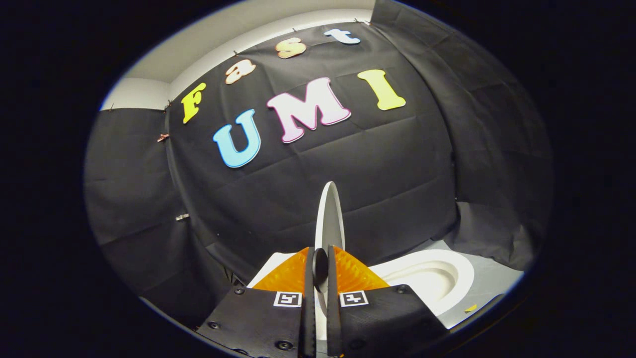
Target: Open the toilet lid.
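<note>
Gripper (320, 278) fingers stand nearly together, clamped on the thin edge of the toilet lid (330, 219), one finger pressing each face. Lid raised upright and seen edge-on, rising from between the fingertips toward the black cloth wall (397, 174). Toilet bowl (432, 278), white, open and uncovered, just to the right of the lid and beyond the fingers. Pale floor (489, 283) to the right of the bowl, at the foot of the cloth.
</note>
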The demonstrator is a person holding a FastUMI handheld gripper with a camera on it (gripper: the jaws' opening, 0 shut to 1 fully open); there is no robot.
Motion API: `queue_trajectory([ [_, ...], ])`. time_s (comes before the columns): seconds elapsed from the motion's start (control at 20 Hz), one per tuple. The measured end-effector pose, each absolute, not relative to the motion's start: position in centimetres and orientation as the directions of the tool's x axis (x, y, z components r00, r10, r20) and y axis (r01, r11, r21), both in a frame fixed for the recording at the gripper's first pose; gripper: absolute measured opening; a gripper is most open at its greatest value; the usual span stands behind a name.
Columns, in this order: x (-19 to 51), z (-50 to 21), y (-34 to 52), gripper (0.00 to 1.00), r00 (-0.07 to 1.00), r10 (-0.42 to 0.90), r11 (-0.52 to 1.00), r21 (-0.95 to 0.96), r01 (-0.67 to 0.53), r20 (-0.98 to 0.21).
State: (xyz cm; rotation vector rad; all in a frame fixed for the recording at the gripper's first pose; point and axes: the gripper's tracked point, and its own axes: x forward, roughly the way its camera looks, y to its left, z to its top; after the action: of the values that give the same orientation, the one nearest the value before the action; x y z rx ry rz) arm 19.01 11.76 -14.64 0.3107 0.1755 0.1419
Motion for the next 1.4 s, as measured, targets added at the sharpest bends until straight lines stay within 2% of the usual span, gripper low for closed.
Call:
queue_trajectory([
  [0.6,19.1,-14.4,19.8,0.14,0.970,0.184,0.971,0.180,-0.155,-0.157],
  [1.2,18.8,-15.4,26.8,0.13,0.947,0.272,0.955,0.171,-0.243,-0.170],
  [1.25,18.7,-15.6,26.9,0.25,0.944,0.276,0.953,0.178,-0.245,-0.181],
  [1.4,18.5,-15.7,27.5,0.26,0.942,0.287,0.950,0.174,-0.258,-0.173],
])
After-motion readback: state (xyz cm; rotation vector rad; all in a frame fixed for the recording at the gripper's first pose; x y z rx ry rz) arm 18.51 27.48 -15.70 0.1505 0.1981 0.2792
